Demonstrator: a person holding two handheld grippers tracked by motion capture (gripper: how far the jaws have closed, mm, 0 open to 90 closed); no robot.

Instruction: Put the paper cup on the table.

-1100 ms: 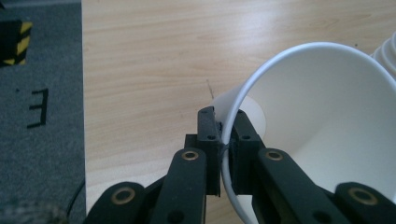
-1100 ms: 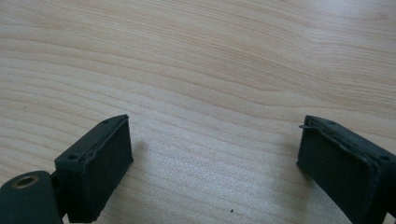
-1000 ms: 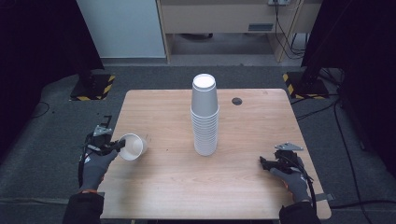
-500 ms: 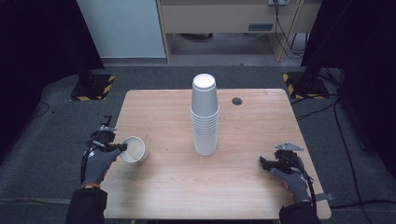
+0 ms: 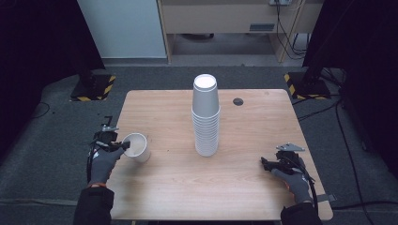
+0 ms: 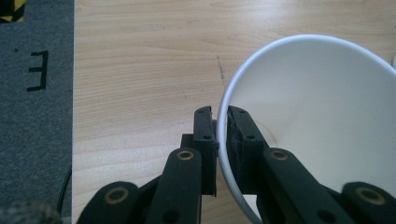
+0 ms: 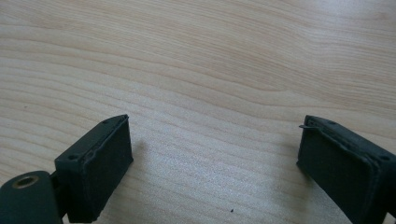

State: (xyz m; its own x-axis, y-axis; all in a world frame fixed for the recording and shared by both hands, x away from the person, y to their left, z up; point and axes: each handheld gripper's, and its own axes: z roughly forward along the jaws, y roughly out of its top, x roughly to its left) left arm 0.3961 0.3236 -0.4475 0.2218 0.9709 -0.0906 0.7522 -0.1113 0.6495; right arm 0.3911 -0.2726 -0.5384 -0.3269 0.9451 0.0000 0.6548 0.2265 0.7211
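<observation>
A tall stack of white paper cups [image 5: 205, 117] stands upside down in the middle of the wooden table [image 5: 244, 187]. At the table's left edge a single white paper cup [image 5: 136, 146] leans with its mouth up and toward me. My left gripper [image 5: 123, 146] is shut on that cup's rim. In the left gripper view one jaw sits outside the cup [image 6: 322, 116] and one inside, with the left gripper [image 6: 221, 126] pinching the rim. My right gripper [image 5: 264, 162] rests low over the table at the right, open. The right gripper [image 7: 212, 158] has bare wood between its jaws.
A small dark round disc [image 5: 238, 101] lies on the table behind and right of the stack. Grey carpet [image 5: 47, 140] surrounds the table. Black stands with yellow-striped bases [image 5: 94, 86] sit on the floor at the back left and back right.
My left gripper has carried the single cup a little toward me and lower, down to the table surface. The right gripper has stayed still.
</observation>
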